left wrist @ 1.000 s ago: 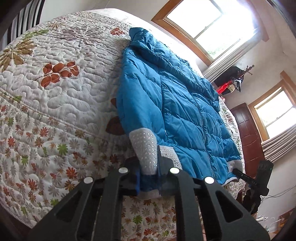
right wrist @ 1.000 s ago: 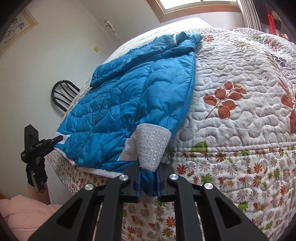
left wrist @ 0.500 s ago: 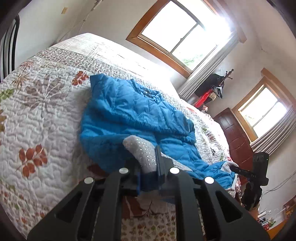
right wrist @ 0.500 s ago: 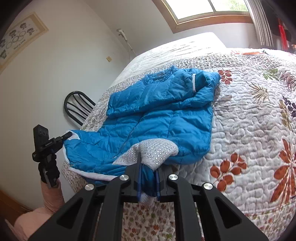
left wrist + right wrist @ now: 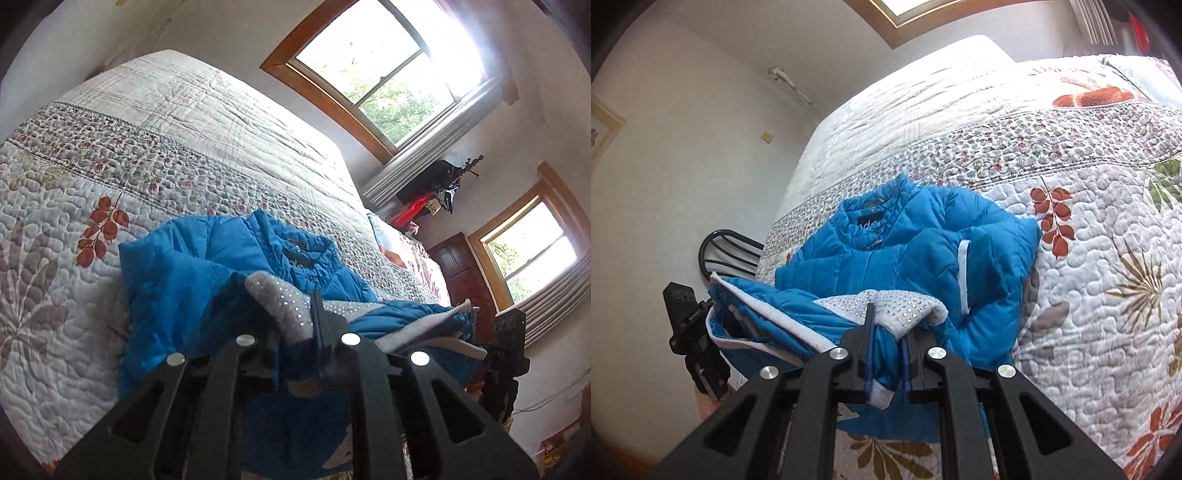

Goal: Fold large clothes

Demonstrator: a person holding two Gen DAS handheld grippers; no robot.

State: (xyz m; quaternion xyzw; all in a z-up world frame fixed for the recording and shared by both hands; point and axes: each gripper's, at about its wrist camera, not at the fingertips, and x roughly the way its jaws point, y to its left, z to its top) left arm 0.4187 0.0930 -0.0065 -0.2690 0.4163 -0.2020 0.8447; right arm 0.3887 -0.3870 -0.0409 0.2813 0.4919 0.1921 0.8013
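Note:
A blue quilted puffer jacket (image 5: 192, 273) lies on the quilted bed (image 5: 122, 147), its collar (image 5: 868, 221) toward the pillows. My left gripper (image 5: 295, 343) is shut on the jacket's lower corner with its grey studded cuff (image 5: 277, 299). My right gripper (image 5: 886, 350) is shut on the other lower corner with a grey studded cuff (image 5: 897, 306). Both hold the hem raised above the jacket's body, folded up toward the collar. Each gripper shows in the other's view: the right one (image 5: 508, 343), the left one (image 5: 687, 317).
The floral quilt (image 5: 1089, 295) spreads to the right of the jacket. A black chair back (image 5: 731, 251) stands beside the bed by the wall. Windows (image 5: 384, 70) and a dark door (image 5: 465, 273) are across the room.
Both grippers have lifted the jacket's hem and carried it up and forward over the bed toward the collar; the jacket has gone from flat to half doubled over.

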